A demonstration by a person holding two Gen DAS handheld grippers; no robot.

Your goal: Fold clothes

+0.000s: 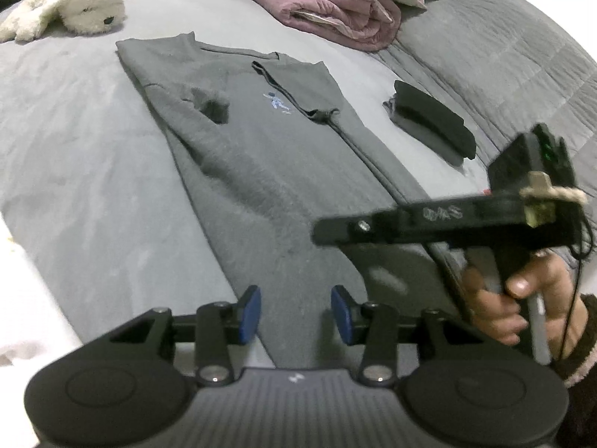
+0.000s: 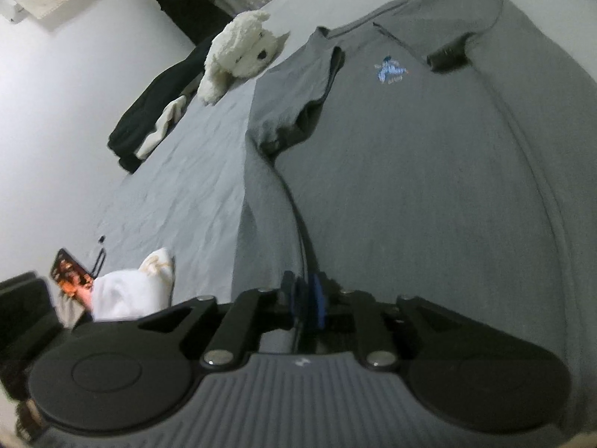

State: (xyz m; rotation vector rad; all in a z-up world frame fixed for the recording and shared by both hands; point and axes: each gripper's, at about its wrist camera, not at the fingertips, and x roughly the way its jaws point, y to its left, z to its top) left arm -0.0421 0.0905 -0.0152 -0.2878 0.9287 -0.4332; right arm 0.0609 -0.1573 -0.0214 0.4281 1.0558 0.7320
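Note:
A grey shirt (image 1: 268,156) with a small blue chest print lies flat on the grey bed (image 1: 74,149), its sides folded inward. My left gripper (image 1: 294,313) hovers open over the shirt's near end, with nothing between its blue pads. In the right wrist view the shirt (image 2: 429,186) fills the frame, and my right gripper (image 2: 308,298) has its pads close together on the shirt's dark folded edge. The left wrist view shows a person's hand (image 1: 500,310) holding that gripper at the right, with a flap of grey cloth lifted under it.
A white plush toy (image 1: 71,3) lies at the far left of the bed. A pink quilt (image 1: 335,3) sits at the back, and a folded black garment (image 1: 433,119) lies right of the shirt. A phone (image 2: 69,272), white cloth (image 2: 130,291) and dark clothes (image 2: 160,104) lie along the bed's edge.

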